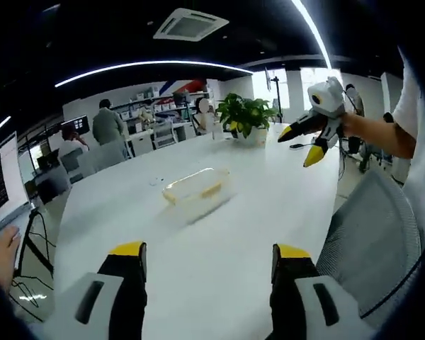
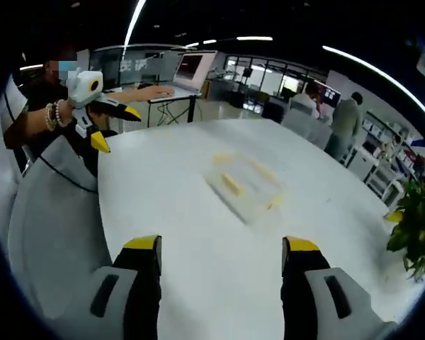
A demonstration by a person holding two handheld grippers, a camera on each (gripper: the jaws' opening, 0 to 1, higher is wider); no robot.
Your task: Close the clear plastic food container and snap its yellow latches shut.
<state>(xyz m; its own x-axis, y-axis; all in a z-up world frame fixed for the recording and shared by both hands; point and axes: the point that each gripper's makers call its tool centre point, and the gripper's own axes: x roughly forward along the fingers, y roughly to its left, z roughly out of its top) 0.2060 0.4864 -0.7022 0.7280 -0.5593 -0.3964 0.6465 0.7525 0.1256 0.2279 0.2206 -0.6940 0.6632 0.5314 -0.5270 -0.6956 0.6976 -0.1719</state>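
Container (image 1: 196,185) lies mid-table (image 1: 269,184), well clear of every edge, with bare white surface all round. Your left gripper (image 1: 208,258) and right gripper (image 2: 221,251) both hover wide open, holding nothing.

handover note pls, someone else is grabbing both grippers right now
Left gripper: open, empty, raised over the near edge of the white table.
Right gripper: open, empty, also clear of the table.
Clear container sits mid-table, untouched, a potted plant beyond it.
Done: nothing visible yet; too blurred to tell lid or latch state.
Left: approach, close lid, snap the yellow latches.
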